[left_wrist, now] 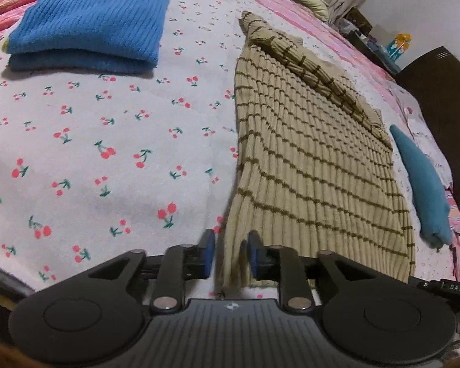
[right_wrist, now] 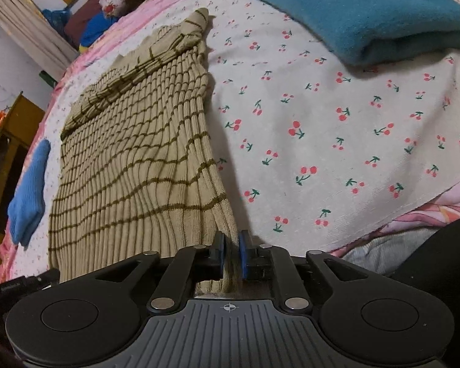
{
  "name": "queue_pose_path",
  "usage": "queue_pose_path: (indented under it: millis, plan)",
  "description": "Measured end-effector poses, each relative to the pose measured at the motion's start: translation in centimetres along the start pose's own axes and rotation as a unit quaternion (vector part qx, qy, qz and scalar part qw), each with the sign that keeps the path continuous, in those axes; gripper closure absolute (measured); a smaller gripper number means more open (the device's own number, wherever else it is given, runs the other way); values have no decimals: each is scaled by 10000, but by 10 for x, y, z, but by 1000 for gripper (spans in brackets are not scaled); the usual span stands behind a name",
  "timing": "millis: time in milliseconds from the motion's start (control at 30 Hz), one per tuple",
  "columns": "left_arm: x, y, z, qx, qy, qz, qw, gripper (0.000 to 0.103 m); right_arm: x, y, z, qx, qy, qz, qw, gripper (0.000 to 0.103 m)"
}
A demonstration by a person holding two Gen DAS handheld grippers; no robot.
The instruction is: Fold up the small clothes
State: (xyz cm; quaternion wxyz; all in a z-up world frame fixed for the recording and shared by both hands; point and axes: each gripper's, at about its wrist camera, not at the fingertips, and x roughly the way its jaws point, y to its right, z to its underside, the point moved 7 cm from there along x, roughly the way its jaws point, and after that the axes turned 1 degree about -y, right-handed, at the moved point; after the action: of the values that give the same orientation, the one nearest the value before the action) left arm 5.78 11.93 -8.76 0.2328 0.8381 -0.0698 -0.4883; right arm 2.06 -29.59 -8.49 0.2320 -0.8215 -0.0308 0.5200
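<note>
Striped sweater (left_wrist: 306, 153) lies flat on the cherry-print bedsheet (left_wrist: 107, 153), sleeves folded in, near hem corners caught by both tongs. Left gripper (left_wrist: 230, 256) stands partly open around a loose bunch; right gripper (right_wrist: 231, 254) pinches its corner tight. Further off rest folded blue sweater (left_wrist: 89, 21) and teal sweater (right_wrist: 368, 9). Next, probably carry the hem up to the collar.

place: home bedroom | evidence: cherry-print bedsheet (left_wrist: 107, 141) (bed), curtains (right_wrist: 24, 30)

A cherry-print sheet (left_wrist: 92, 141) is covering the bed; beige curtains (right_wrist: 24, 27) are hanging far left beside a white wall (right_wrist: 3, 70)
</note>
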Motion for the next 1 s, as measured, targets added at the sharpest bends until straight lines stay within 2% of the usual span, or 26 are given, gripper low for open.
queue_pose_path:
  millis: [67, 200, 233, 300, 333, 367, 400, 467, 567, 700, 867, 1000]
  plan:
    - [4, 4, -3, 64, 6, -17, 10000, 67, 2, -1, 0, -3, -48, -31, 10000, 78]
    - [7, 15, -4, 369, 16, -193, 9991, 67, 7, -4, -2, -32, -92, -18, 10000, 77]
    - [7, 16, -4, 454, 19, -245, 9987, 69, 6, -6, -2, -45, -83, -48, 9999, 77]
    - [6, 19, -5, 572, 4, -267, 9980, 82, 7, -8, -3, -61, -77, -71, 9999, 78]
    - [6, 19, -6, 576, -24, -222, 9981, 87, 7, -9, -3, -73, -71, -99, 9999, 83]
    - [5, 20, -7, 574, -34, -170, 9982, 87, 6, -10, -4, -76, -68, -168, 9998, 92]
    - [4, 21, -8, 545, -35, -113, 9984, 88, 4, -11, -4, -58, -69, -265, 9996, 96]
    - [1, 21, -11, 357, -68, 163, 9992, 89, 0, -13, -6, 44, -44, -506, 9987, 97]
    - [-6, 24, -22, -10, 12, 655, 9978, 90, -9, -12, -11, 423, 89, -1108, 9929, 97]
    - [-17, 29, -42, -372, 242, 1217, 9916, 90, -24, -14, -24, 931, 371, -1826, 9781, 97]
    - [-26, 40, -76, -558, 628, 1683, 9821, 92, -34, -28, -53, 1104, 710, -2322, 9638, 97]
    - [-25, 48, -109, -581, 851, 1904, 9763, 92, -34, -39, -85, 1227, 1022, -2596, 9524, 97]
